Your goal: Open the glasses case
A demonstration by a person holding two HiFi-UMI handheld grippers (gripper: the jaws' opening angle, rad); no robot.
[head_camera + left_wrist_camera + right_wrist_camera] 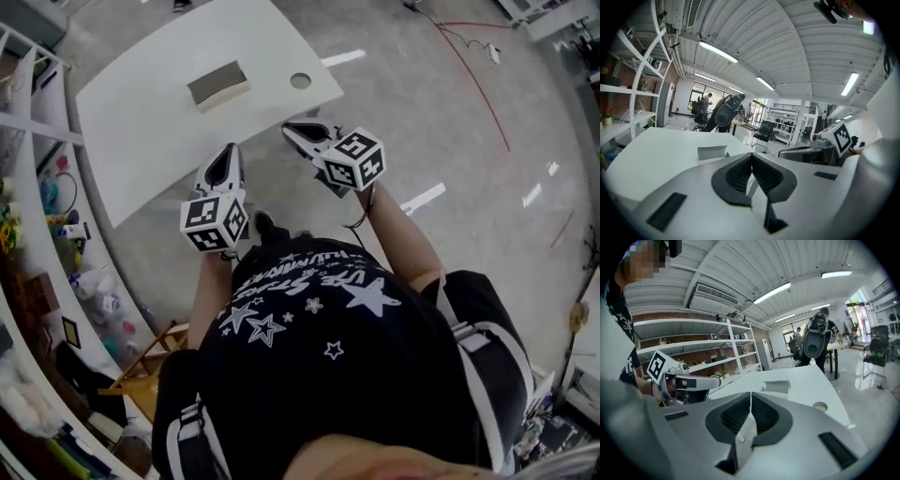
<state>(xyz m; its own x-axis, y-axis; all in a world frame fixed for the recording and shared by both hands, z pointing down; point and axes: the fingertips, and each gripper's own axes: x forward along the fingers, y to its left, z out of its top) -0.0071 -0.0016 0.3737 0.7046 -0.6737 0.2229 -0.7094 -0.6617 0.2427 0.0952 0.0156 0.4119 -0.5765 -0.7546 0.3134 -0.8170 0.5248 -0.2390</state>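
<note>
Glasses case (218, 84) lies beyond both fingers (229, 170).

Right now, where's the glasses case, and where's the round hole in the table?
glasses case (217, 82): head view, middle of its grey top.
round hole (300, 81): head view, its centre.

The white table (141, 131) is carrying a grey-green case (217, 84). Beside the table, the left gripper (225, 155) and right gripper (298, 129) are showing white shells, black pads (738, 176) and black-and-white square markings. A black shirt (319, 366) is showing white stars. Beyond the table, a red cable (478, 84) is crossing the grey floor (412, 103).
</note>
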